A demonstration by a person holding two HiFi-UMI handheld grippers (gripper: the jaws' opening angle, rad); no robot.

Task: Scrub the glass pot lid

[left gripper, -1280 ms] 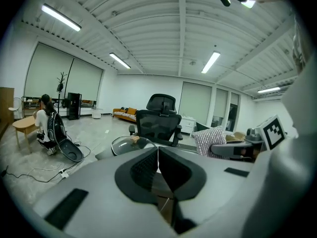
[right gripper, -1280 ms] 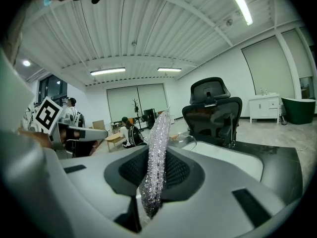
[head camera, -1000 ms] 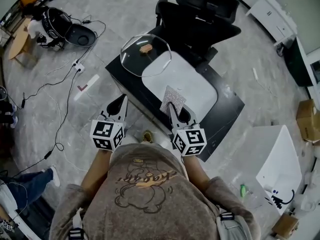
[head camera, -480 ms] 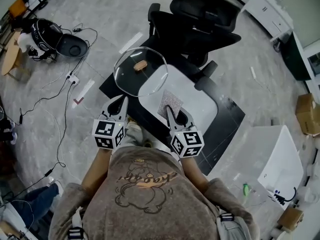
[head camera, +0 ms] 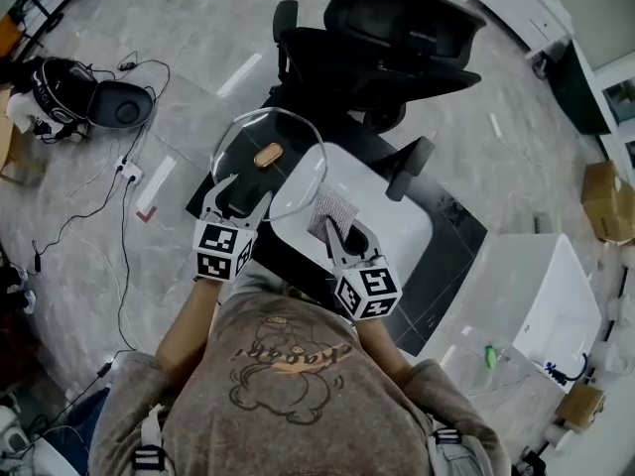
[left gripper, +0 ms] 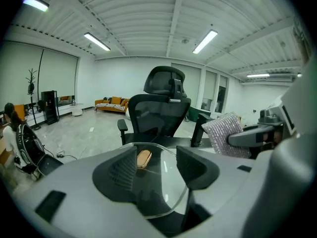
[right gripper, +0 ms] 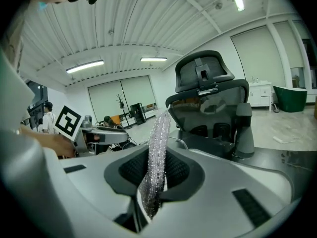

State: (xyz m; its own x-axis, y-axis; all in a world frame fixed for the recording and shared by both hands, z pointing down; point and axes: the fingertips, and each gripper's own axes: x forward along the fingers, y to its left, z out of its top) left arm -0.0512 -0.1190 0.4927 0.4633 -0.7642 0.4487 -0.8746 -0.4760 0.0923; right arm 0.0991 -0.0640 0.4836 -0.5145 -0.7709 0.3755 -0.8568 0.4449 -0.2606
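Observation:
The round glass pot lid (head camera: 260,137) with its wooden knob (head camera: 267,154) lies on the black table's far left corner, partly over a white tray (head camera: 392,206). My left gripper (head camera: 245,188) stands open. Its jaws have just been opening, and the lid's near rim (left gripper: 166,202) lies between them with the pads apart from the glass. My right gripper (head camera: 337,224) is shut on a silver sparkly scrub cloth (head camera: 334,209), which stands upright between its jaws (right gripper: 156,157). The cloth (left gripper: 225,133) hangs just right of the lid.
A black office chair (head camera: 397,28) stands behind the black table (head camera: 451,246). A white box (head camera: 541,296) sits to the right. A helmet and cables (head camera: 69,92) lie on the floor at the left. A person's hand (right gripper: 29,143) holds the left gripper.
Both grippers have moved forward to the lid. The left jaws, shut before, now stand open around the lid's near rim. The right gripper still grips the cloth.

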